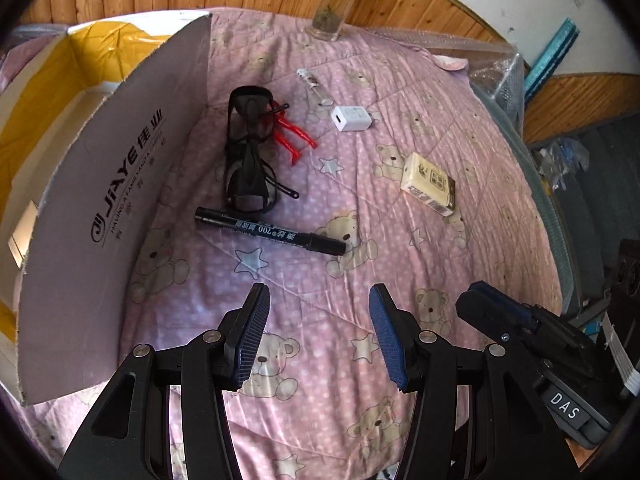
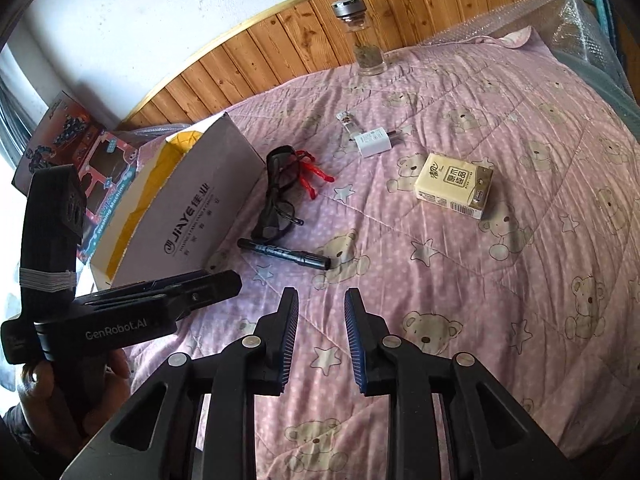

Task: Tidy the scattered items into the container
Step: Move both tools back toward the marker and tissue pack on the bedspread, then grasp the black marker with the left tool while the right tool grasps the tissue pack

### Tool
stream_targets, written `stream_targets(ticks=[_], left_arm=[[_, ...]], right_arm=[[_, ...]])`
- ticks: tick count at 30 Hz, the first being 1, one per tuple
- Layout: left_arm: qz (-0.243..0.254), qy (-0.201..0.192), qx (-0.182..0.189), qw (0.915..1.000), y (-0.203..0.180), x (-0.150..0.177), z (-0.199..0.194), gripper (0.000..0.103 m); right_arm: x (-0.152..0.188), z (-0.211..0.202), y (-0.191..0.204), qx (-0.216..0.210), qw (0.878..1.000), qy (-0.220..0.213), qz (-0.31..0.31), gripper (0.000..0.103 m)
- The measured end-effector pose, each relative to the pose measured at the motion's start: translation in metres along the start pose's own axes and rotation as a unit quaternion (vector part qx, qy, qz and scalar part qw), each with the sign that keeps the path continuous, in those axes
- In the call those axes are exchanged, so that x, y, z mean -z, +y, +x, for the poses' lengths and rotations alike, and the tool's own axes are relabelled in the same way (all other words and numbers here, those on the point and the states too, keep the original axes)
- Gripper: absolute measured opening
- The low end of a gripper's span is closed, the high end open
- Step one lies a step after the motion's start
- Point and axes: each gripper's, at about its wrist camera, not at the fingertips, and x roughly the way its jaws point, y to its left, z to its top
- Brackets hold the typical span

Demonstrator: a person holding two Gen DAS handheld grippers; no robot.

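On the bed's left side sits the cardboard box (image 1: 92, 200), open at the top w/ yellow lining, its printed wall facing the clutter. That's the container; nothing can be seen in it from these views, though its floor is mostly hidden.

Just right of the box wall lie the black glasses (image 1: 248, 152), w/ a red clip (image 1: 294, 136) touching their far side. Nearest the left hand-held gripper (image 1: 316, 308) is the black marker (image 1: 272, 232), lying crosswise just beyond its fingertips. Jaws stand well apart, nothing between them. Looks like the marker is the first pick: come down w/ pads either side of the barrel, mid-length, so it doesn't tip out when lifted. The quilt is soft, so press in lightly and close fully before raising.

Further right and back: a small tube (image 1: 314, 84) (prob. a vial, too small to tell), a white charger (image 1: 352, 118) and a glass jar (image 1: 334, 4) upright at the far edge.

Right of those lies the tissue pack (image 2: 454, 184), well apart from the rest. The right hand-held gripper (image 2: 322, 308) hovers over bare quilt w/ jaws only narrowly apart and empty; they'd need to open wider for the pack, gripping its short sides. Keep both tools clear of each other near the box.
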Motion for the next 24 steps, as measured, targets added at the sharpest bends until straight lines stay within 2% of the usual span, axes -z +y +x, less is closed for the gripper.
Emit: stream_targets(ticks=[5, 9, 11, 13, 15, 17, 20, 22, 24], left_arm=[[-0.026, 0.011, -0.008, 0.9996, 0.015, -0.003, 0.012, 0.055], [-0.065, 0.027, 0.010, 0.9974, 0.025, -0.014, 0.027, 0.055], [-0.083, 0.035, 0.022, 0.9957, 0.026, -0.019, 0.036, 0.055], [-0.109, 0.045, 0.023, 0.9928, 0.027, -0.026, 0.048, 0.055], [-0.139, 0.054, 0.018, 0.9887, 0.029, -0.031, 0.061, 0.055], [-0.165, 0.062, 0.011, 0.9843, 0.031, -0.034, 0.071, 0.055], [-0.207, 0.064, 0.001, 0.9762, 0.038, -0.035, 0.081, 0.056], [-0.209, 0.063, -0.011, 0.9758, 0.034, -0.039, 0.084, 0.059], [-0.199, 0.067, -0.035, 0.9771, 0.026, -0.043, 0.087, 0.061]], right_arm=[[-0.016, 0.035, 0.009, 0.008, 0.997, 0.037, -0.068, 0.028], [-0.037, 0.044, -0.009, 0.019, 0.997, 0.035, -0.062, 0.028], [-0.051, 0.043, -0.025, 0.035, 0.998, 0.028, -0.054, 0.034], [-0.065, 0.043, -0.042, 0.054, 0.997, 0.024, -0.051, 0.051], [-0.076, 0.044, -0.054, 0.066, 0.996, 0.022, -0.053, 0.052], [-0.082, 0.046, -0.058, 0.061, 0.996, 0.020, -0.056, 0.055], [-0.075, 0.062, -0.040, 0.030, 0.994, 0.034, -0.098, 0.056], [-0.067, 0.074, -0.028, 0.017, 0.991, 0.046, -0.122, 0.056], [-0.066, 0.081, -0.032, 0.017, 0.992, 0.053, -0.113, 0.056]])
